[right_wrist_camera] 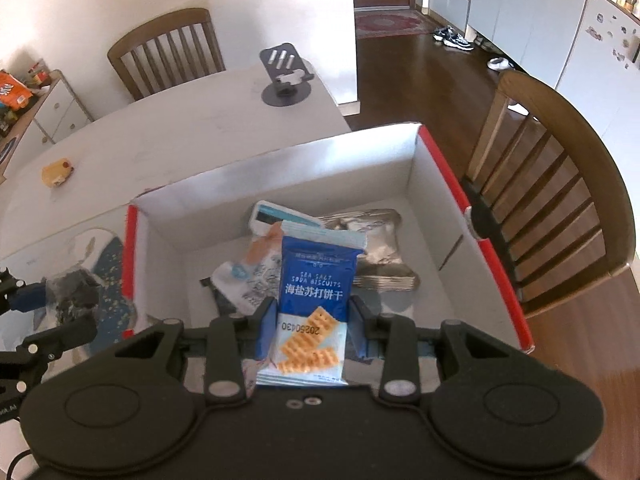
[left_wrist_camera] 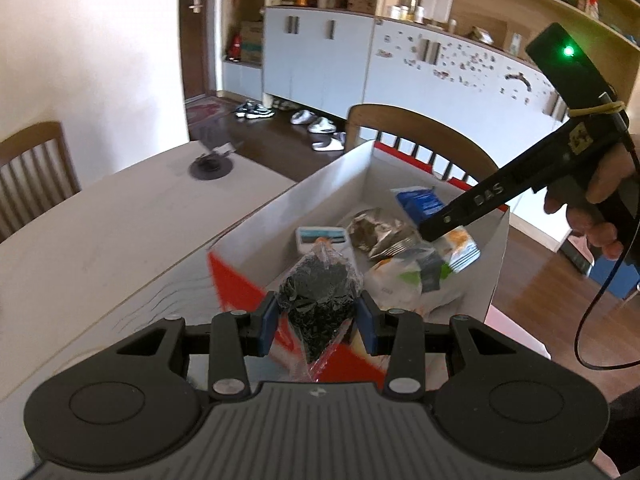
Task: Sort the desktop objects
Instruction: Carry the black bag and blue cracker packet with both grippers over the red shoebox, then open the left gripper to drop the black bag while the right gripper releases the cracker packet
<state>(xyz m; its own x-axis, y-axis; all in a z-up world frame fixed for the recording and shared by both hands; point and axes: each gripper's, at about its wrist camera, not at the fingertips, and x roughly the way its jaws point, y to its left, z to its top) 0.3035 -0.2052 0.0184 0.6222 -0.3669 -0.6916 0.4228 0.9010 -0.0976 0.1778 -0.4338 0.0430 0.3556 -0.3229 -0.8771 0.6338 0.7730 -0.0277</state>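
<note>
Left gripper (left_wrist_camera: 318,320) jaws part-closed on clear bag (left_wrist_camera: 320,300) of dark bits, at box (right_wrist_camera: 416,168) near-left rim. Right gripper (right_wrist_camera: 312,328) jaws clamp biscuit pack (right_wrist_camera: 316,280) mid-body over box. Both light, soft, crinkly; biscuits fragile, so grip gently.

Left wrist view looks steeply down and forward, close over the box (left_wrist_camera: 256,216), its near corner at 6 o'clock. Right wrist view looks more steeply down into it. Both share the box and table (right_wrist_camera: 192,140).
</note>
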